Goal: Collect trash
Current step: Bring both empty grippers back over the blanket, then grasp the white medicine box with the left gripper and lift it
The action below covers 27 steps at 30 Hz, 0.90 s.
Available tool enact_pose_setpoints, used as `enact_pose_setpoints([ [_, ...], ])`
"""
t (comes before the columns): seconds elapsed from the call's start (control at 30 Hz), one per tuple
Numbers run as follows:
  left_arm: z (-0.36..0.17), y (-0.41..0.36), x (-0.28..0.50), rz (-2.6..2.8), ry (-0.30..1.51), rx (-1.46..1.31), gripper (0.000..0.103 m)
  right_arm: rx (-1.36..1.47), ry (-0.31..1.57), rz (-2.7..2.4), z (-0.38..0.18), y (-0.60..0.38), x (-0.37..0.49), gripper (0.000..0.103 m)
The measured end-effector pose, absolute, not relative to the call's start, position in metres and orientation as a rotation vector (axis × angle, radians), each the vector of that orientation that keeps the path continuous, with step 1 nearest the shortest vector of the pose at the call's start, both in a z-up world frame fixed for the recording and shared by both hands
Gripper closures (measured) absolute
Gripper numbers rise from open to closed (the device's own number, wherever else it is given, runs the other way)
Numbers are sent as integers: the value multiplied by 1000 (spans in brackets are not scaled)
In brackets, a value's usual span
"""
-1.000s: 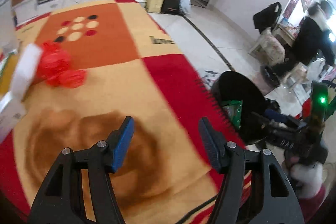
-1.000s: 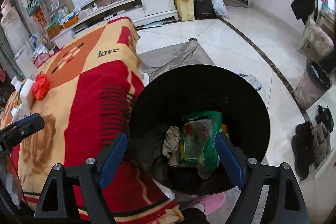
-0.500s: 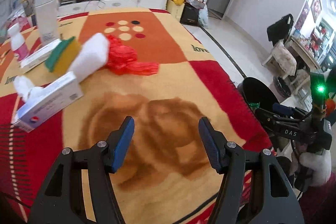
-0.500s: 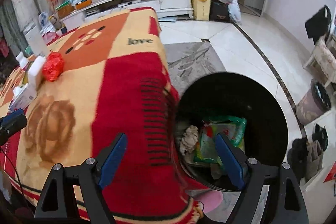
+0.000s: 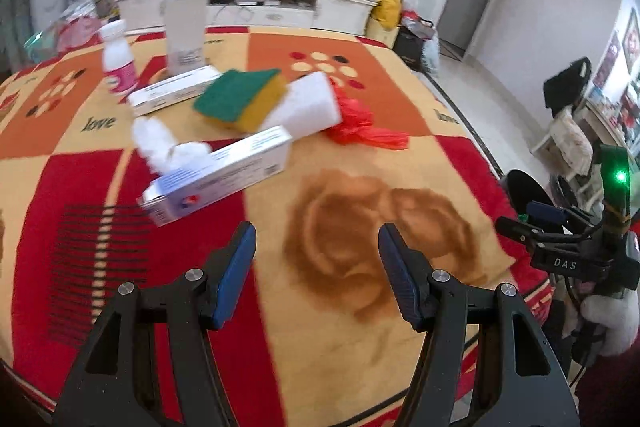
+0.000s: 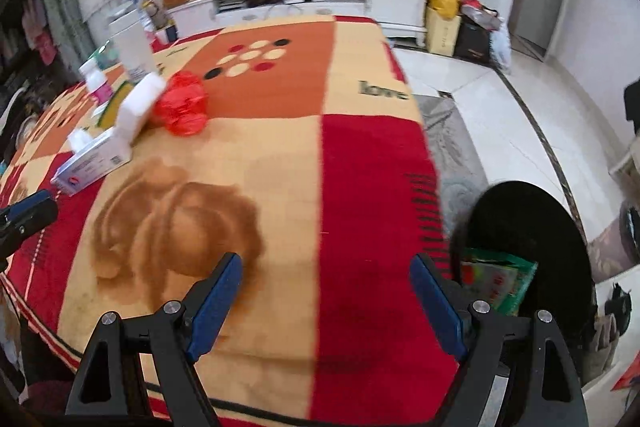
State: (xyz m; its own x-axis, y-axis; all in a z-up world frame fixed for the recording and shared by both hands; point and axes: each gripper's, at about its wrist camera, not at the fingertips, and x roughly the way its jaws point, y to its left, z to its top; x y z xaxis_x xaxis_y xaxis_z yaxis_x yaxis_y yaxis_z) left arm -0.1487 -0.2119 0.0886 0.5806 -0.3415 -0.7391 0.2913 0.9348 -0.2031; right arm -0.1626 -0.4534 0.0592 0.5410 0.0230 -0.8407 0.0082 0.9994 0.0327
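Observation:
A crumpled red plastic bag (image 5: 362, 127) (image 6: 182, 105) lies on the patterned table cloth (image 5: 360, 327) beside a white block (image 5: 308, 105) and a green-and-yellow sponge (image 5: 240, 99). Crumpled white tissue (image 5: 160, 143) rests against a long white-and-blue box (image 5: 218, 183) (image 6: 92, 165). My left gripper (image 5: 316, 251) is open and empty above the brown rose print, short of the box. My right gripper (image 6: 324, 279) is open and empty over the cloth's red patch near the table's right edge. The black trash bin (image 6: 524, 227) stands on the floor to the right, with a green wrapper (image 6: 496, 283) inside.
A second white box (image 5: 176, 89), a small pink-labelled bottle (image 5: 118, 61) and a tall white container (image 5: 186, 23) stand further back on the table. A white cabinet (image 6: 320, 1) with bags and boxes lines the far wall. Tiled floor (image 6: 500, 115) lies to the right.
Both grippers have swung left, away from the bin and over the table. The box, tissue, sponge and red bag have come into the left wrist view; the bin has slid to the right edge.

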Motion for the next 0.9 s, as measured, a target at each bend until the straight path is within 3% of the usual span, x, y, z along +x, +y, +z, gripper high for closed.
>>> enact_pose_setpoints([
  [0.57,71,-106,-147,-225,938,-196,40,-1,1046,244,48,-357,-136,20],
  [0.9,70,-112,-99,-249,897,-135,40,-65,1081,292,34,-313,-119,20],
])
